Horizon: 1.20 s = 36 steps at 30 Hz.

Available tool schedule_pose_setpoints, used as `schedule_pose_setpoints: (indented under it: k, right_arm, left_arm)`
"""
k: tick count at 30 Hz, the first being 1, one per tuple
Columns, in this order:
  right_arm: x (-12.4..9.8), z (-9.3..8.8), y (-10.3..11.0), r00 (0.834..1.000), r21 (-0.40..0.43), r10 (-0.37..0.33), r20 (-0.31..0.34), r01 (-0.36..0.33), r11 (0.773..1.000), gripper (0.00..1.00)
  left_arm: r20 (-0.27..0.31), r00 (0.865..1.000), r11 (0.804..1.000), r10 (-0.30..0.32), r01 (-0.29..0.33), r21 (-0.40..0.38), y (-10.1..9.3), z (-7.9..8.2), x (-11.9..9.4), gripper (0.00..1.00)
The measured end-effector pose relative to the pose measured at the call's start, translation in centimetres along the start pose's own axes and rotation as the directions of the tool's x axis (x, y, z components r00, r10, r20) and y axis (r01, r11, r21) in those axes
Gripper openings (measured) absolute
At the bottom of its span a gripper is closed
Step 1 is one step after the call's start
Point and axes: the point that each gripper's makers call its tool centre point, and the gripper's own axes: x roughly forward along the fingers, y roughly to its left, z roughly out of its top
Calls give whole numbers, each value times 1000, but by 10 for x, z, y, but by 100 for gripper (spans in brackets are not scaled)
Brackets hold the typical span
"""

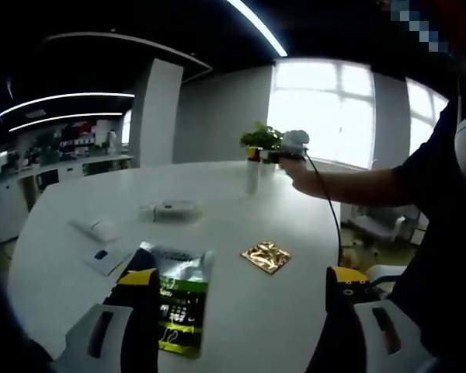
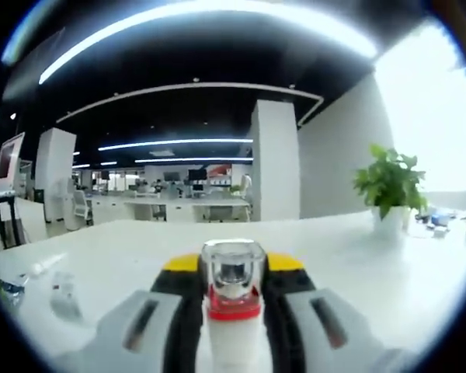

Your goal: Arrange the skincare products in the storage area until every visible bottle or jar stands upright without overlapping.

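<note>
In the right gripper view, my right gripper (image 2: 233, 273) is shut on a white bottle (image 2: 233, 330) with a red ring and a clear cap, held upright between the yellow-tipped jaws. From the left gripper view, that right gripper (image 1: 289, 148) shows at the table's far edge on a person's outstretched arm, with the tall white bottle (image 1: 252, 176) standing under it. My left gripper (image 1: 241, 281) is open above the near table, with nothing between its jaws. A green and black sachet (image 1: 179, 299) lies by its left jaw. A gold foil square (image 1: 266, 256) lies ahead.
On the round white table (image 1: 217, 186) lie a white box (image 1: 169, 210), a flat white item (image 1: 97, 228) and a white card (image 1: 102, 260). A potted plant (image 1: 260, 138) (image 2: 390, 186) stands at the far edge. Small clear items (image 2: 62, 299) lie to the left.
</note>
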Motion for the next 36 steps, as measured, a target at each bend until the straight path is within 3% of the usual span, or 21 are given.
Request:
schedule_pose_setpoints:
  k: [8,17,27,36]
  right_arm:
    - [-1,0,-4,999,4,-38,5,38,999,28]
    - [-1,0,-2,999,-23,-29,-21,29,999,29]
    - [-2,17,-3,1000,-21,-18,22,18,1000,30]
    - [-2,14,-9,999,-27,-29,14,29,999,38]
  left_arm:
    - [-5,1000,1000,-1,1,4,0,-2,-2,87]
    - [11,1000,1000,-18,18,6,-2,-1,-2,85]
    - [6,1000,1000,-14,14,5,-2,-1,-3,85]
    - [2,1000,1000,-19,19,10,-3,-1,-3,85]
